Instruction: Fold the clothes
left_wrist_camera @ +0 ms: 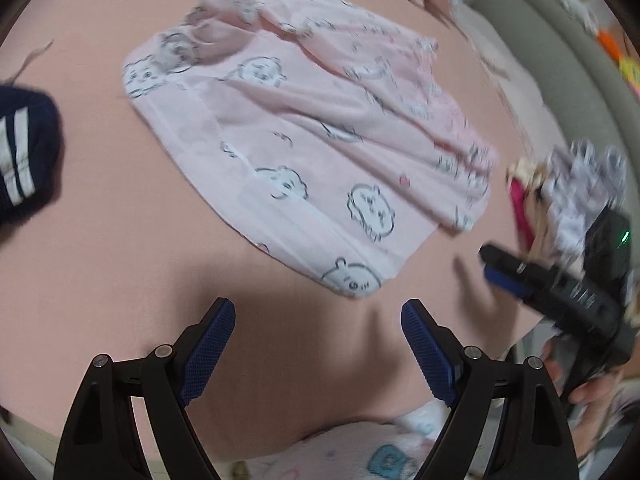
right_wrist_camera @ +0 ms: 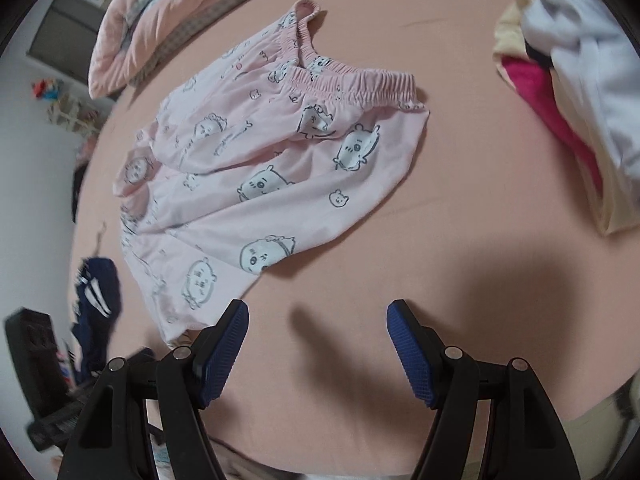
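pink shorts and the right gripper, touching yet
Apart. In the right wrist view the open right gripper hovers over bare sheet, and the pink shorts lie beyond its fingertips.

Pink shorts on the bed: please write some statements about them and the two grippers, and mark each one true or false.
1. The pink shorts lie on the pink bed sheet. True.
2. The left hand-held gripper is shut on the shorts. False: it is open and holds nothing.
3. The right hand-held gripper is open. True.
4. The shorts have an elastic waistband. True.
5. The shorts are plain, with no print. False: they bear cartoon animal faces.
6. A navy garment with white stripes lies on top of the shorts. False: it lies apart from them.
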The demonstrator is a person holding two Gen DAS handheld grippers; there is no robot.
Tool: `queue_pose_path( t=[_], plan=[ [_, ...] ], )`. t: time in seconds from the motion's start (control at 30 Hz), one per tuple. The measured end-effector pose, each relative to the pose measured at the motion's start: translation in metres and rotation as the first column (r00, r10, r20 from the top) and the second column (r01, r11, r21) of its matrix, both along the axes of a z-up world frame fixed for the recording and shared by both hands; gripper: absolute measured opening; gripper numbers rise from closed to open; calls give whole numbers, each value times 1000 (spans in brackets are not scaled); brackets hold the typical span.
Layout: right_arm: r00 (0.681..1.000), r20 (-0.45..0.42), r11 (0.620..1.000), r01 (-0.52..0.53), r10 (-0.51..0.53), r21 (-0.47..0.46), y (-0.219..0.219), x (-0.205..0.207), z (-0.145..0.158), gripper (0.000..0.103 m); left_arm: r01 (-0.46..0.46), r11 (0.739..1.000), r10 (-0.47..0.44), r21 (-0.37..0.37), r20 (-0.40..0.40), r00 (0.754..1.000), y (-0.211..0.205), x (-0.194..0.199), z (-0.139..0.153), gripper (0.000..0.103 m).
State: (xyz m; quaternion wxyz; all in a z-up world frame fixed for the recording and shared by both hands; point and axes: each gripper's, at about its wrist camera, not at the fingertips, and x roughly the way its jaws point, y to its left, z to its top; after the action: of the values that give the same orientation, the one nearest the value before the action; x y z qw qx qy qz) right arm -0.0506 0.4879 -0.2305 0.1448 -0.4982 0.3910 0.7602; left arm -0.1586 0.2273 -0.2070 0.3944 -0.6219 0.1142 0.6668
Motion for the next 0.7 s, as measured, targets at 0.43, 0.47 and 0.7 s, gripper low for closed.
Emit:
queue_pose_path(
  t=[0.43,0.47,0.7],
  plan=[
    [990,-136,993,17,-33,-117,7,-18,-11,72,118,990,-130,-79,-172,976,22,20,-8,85],
    [989,-140,992,21,-39,-127,9,-19,-13,72,117,990,-129,-78,-170,977,21,19,-8,85],
    [975,-182,974,87,-126,-210,18,-20,-24,72,192,969,-213,-159,-131,968,27,20,-24,96]
  ],
)
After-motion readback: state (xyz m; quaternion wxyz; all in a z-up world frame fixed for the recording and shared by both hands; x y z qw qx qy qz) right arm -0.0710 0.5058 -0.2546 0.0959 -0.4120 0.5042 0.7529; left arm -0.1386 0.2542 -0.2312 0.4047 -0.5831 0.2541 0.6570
